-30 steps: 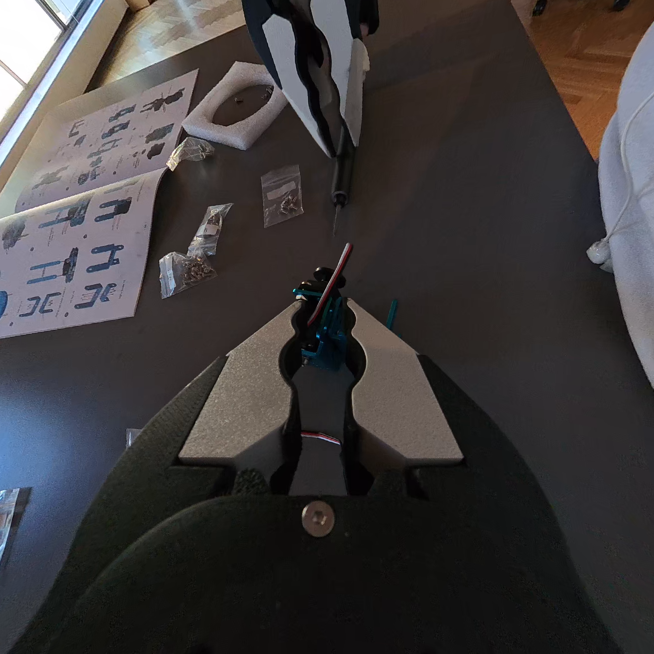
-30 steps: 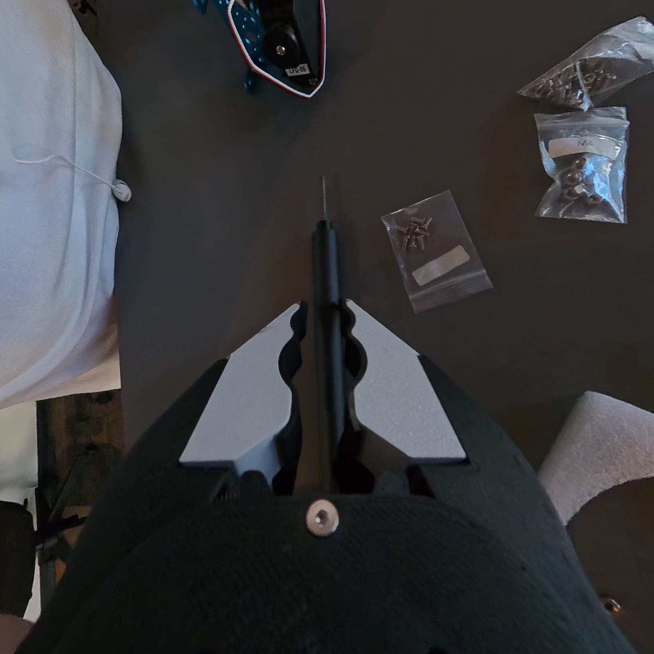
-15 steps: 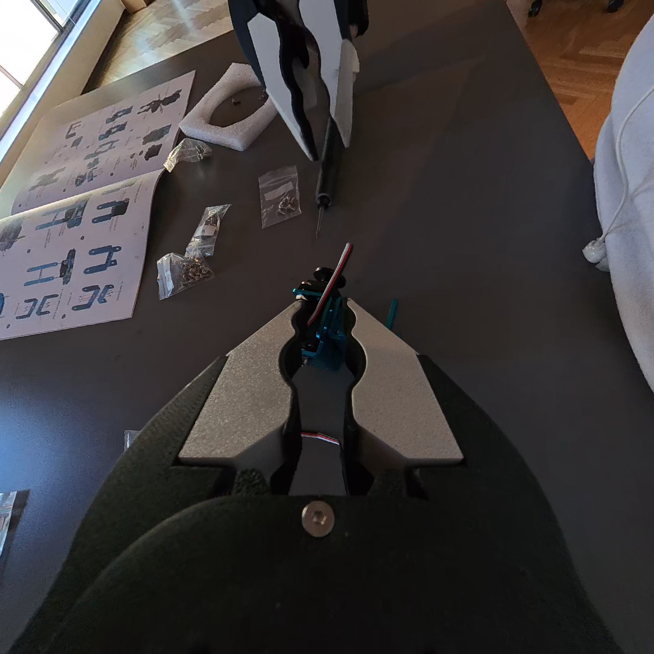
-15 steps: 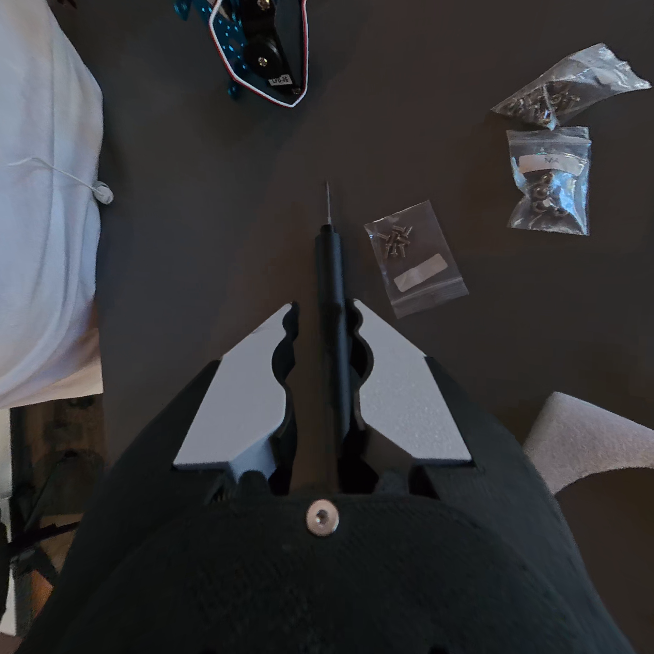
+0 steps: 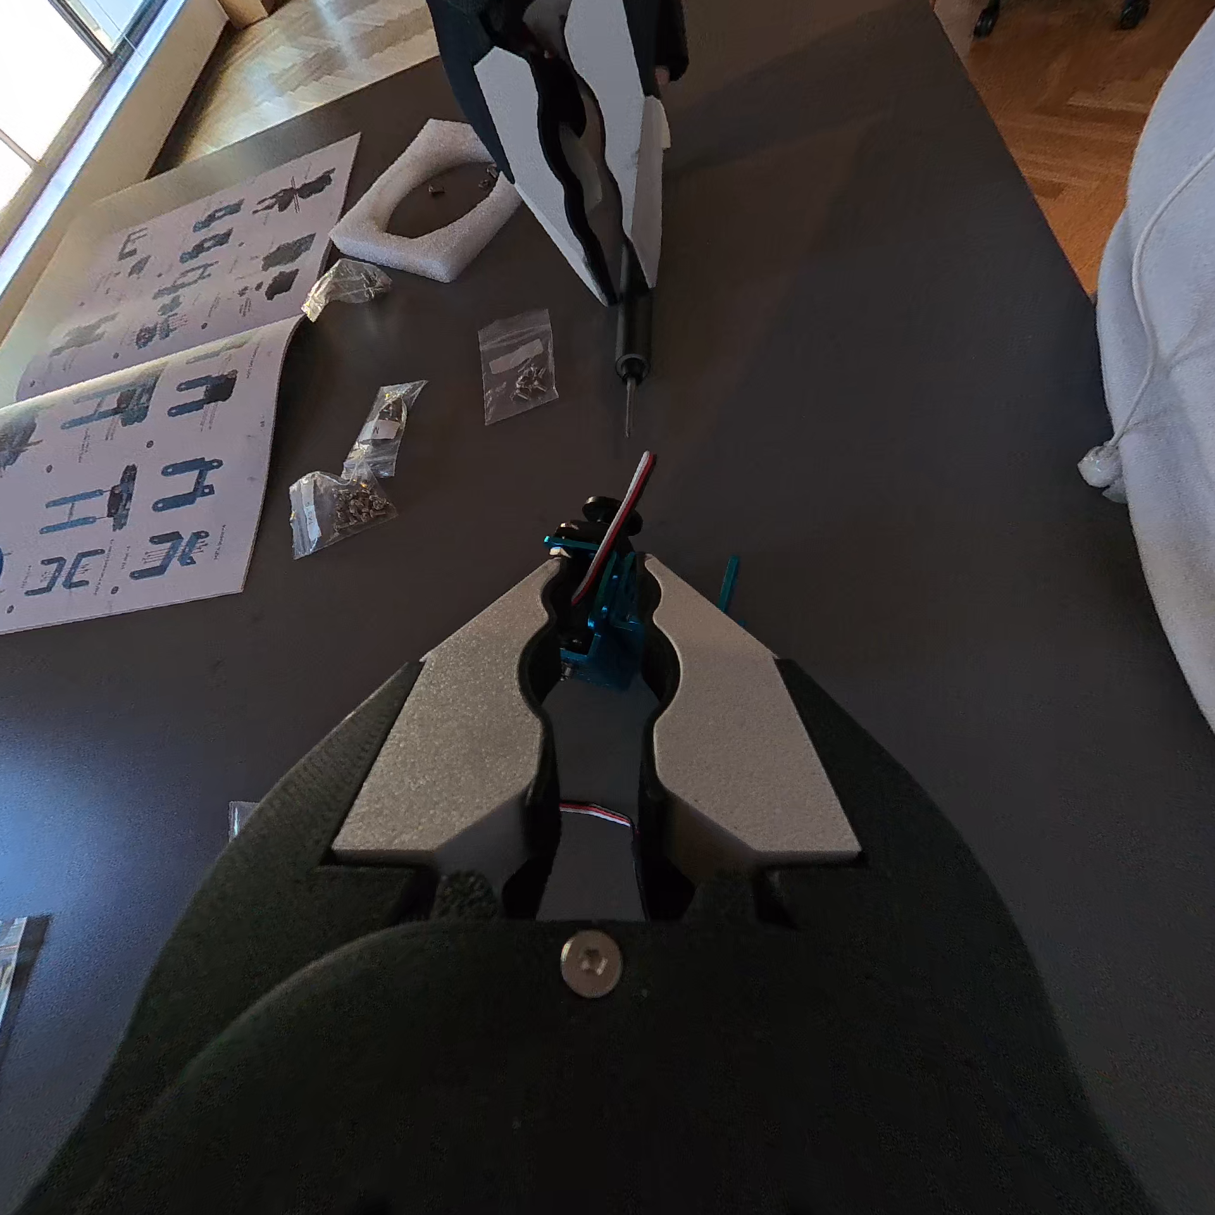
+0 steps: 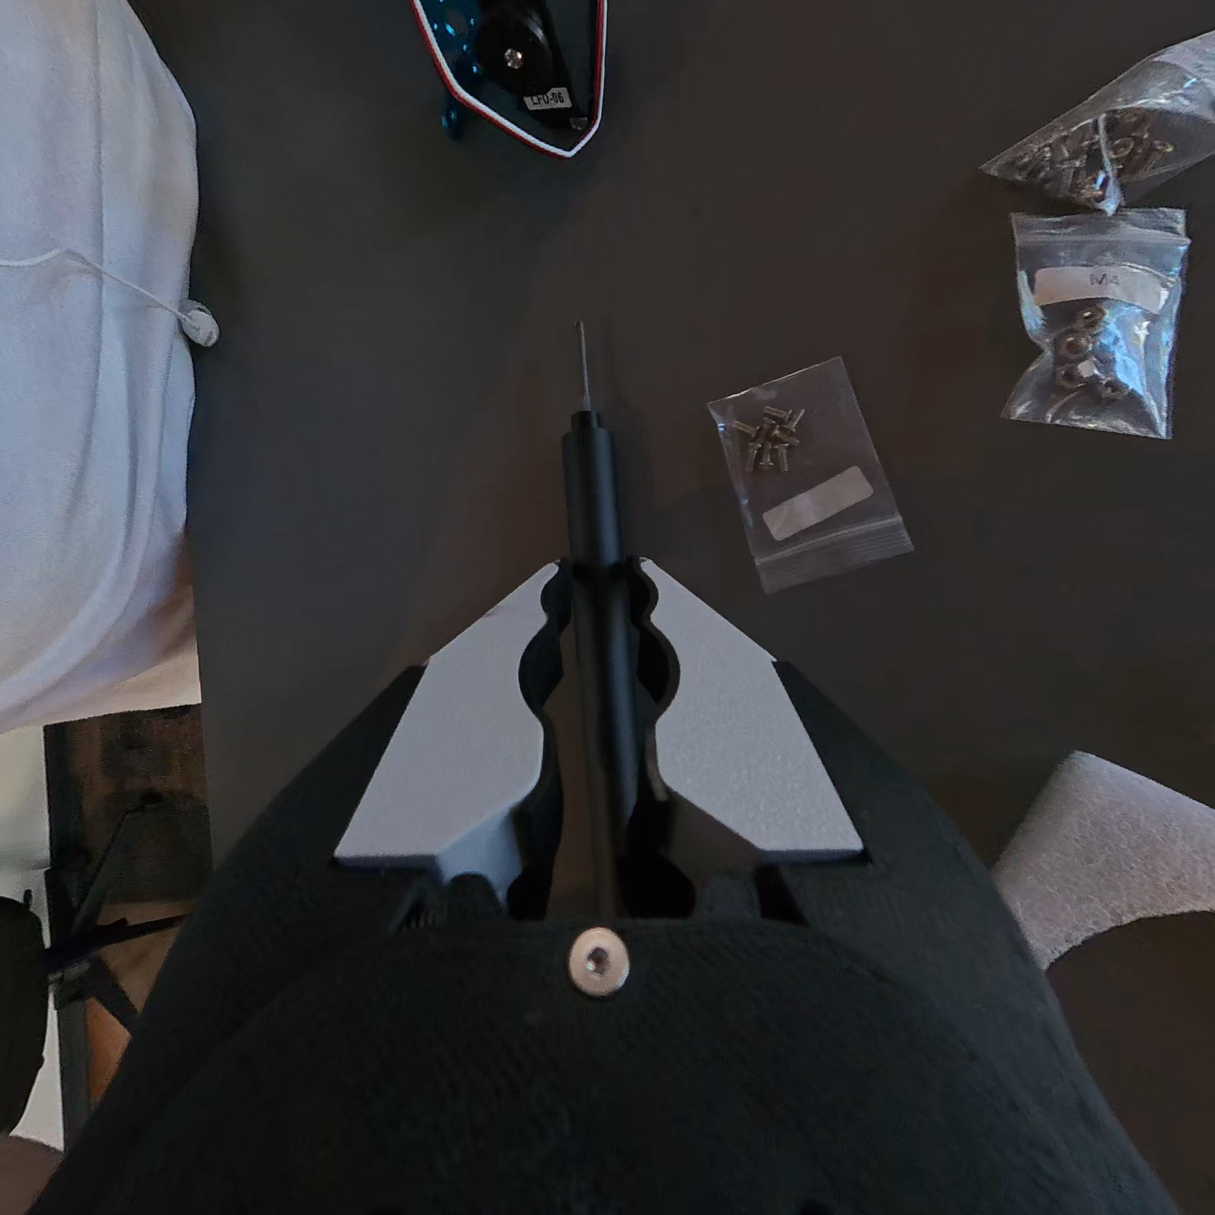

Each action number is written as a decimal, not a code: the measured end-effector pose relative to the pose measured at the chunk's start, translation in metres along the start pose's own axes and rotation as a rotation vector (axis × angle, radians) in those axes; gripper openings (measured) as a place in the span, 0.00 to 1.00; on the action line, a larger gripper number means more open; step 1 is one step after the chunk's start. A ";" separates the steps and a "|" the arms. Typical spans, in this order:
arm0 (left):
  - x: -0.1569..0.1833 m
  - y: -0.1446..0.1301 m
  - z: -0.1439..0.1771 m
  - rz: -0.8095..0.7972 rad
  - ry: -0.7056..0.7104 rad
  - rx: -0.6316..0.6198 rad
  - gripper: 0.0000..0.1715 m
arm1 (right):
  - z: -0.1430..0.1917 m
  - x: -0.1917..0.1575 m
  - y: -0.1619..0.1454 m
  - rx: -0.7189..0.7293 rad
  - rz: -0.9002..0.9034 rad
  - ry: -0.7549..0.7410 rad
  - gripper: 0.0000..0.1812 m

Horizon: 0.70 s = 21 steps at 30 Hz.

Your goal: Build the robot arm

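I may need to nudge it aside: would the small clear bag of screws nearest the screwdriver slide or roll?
The screw bag lies flat on the dark table, so it would likely slide. Its thin plastic looks floppy, and the loose screws would probably shift inside.

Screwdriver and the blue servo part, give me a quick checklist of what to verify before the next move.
1. Right claw shut on the black screwdriver: ok.
2. Left claw shut on the blue servo bracket: ok.
3. Screwdriver tip apart from the bracket: ok.
4. Tip lined up with a screw hole: cannot tell.
5. Screw loaded on the tip: not ok, bare.
6. Small screw bag lies beside the tool, closed: ok.
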<state>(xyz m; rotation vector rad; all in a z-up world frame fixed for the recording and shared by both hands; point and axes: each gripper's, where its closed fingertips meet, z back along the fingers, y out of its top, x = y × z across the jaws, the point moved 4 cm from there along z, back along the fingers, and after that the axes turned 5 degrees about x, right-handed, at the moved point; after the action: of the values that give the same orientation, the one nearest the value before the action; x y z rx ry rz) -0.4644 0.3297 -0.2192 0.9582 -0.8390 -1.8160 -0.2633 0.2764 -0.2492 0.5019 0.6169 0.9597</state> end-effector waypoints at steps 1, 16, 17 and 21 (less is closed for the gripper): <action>0.000 0.000 0.000 0.000 0.000 0.000 0.11 | -0.001 -0.001 -0.001 -0.008 -0.001 0.005 0.09; 0.000 0.000 0.000 -0.004 -0.004 0.000 0.11 | 0.003 -0.001 -0.001 0.020 -0.018 -0.006 0.10; 0.000 0.000 0.001 -0.004 -0.005 0.000 0.11 | 0.004 -0.001 -0.001 0.024 -0.020 -0.002 0.09; 0.001 0.000 0.001 -0.004 -0.005 0.000 0.11 | 0.006 0.000 0.001 0.017 -0.013 0.000 0.10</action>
<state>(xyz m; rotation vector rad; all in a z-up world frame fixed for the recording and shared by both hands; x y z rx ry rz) -0.4654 0.3294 -0.2195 0.9563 -0.8412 -1.8228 -0.2598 0.2760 -0.2447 0.5128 0.6279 0.9424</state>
